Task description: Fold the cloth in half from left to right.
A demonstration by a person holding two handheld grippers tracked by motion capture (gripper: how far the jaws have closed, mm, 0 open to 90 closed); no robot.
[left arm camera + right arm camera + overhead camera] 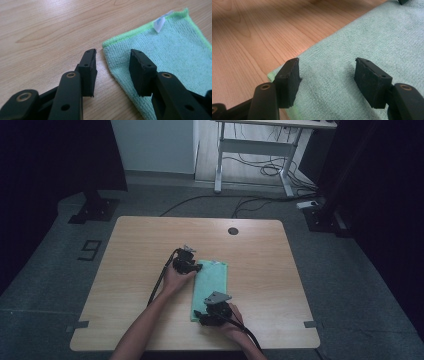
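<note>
The cloth (210,287) is a pale mint green, with a brighter lime-green stitched edge (130,35) and a little white tag (160,23) that has some bluish print on it (too blurry to read). The table (130,270) is light wood with wavy darker grain lines and a dark round cap (233,231) near the far edge. Both grippers (196,268) (200,314) are black, with brass-coloured rivets (71,74) and a grey top plate (218,296). The floor (45,270) looks dark grey, I think, with a black "9" (89,250) marked on it.

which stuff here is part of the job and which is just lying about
In the job:
- folded mint-green microfibre cloth with a white tag
- left tool, jaws apart at the cloth's far corner
- right tool, jaws apart over its near corner

Lying about:
- white-legged desk
- black floor cables
- grey tape number on the floor
</note>
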